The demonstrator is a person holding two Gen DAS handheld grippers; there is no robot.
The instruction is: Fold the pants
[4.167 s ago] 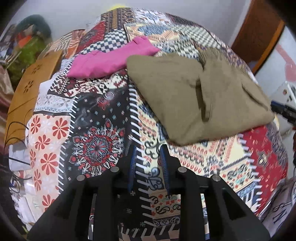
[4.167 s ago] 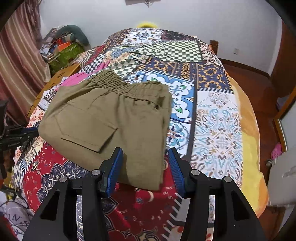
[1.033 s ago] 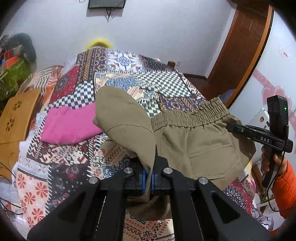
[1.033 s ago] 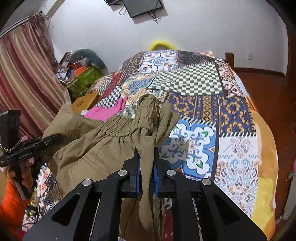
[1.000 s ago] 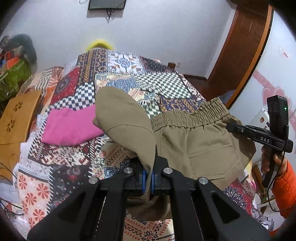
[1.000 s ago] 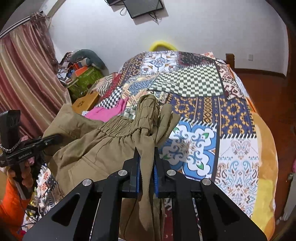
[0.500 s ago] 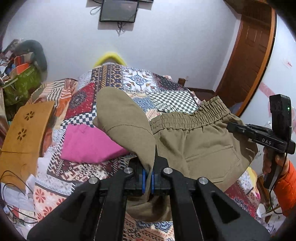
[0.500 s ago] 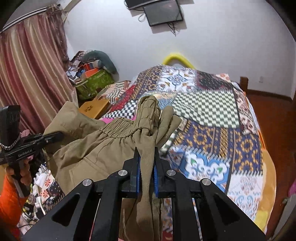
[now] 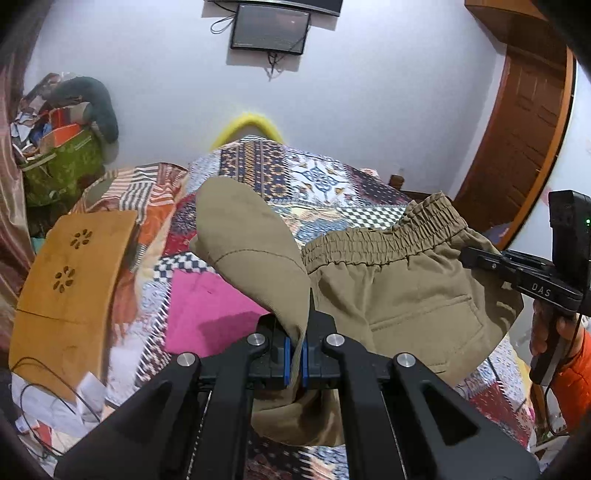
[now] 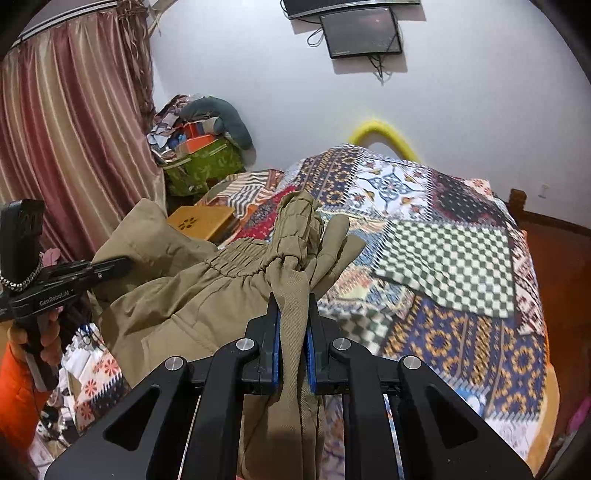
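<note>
Patchwork bedspread point(image 9: 332, 184) fills the room below a wall-mounted screen point(image 9: 269, 33), and you hold the olive pants point(image 9: 399, 280) in the air above it, clear of the covers. Your left gripper point(image 9: 294, 356) is clamped tight on a thin edge of the cloth at one side of the pants, where a rounded flap stands up over the jaws. Your right gripper point(image 10: 291, 343) pinches a bunched wad of the elastic waistband at the other side, and the waistband stretches slackly between your two hands. A pink garment point(image 9: 207, 306) lies flat on the bed beneath, beside a tan box point(image 9: 70, 273). Judging by the loose, hanging fabric, no fold is set yet: you appear to be lifting and spreading the pants. Laying them flat on the bedspread, smoothing them and making each fold seem to lie ahead.
</note>
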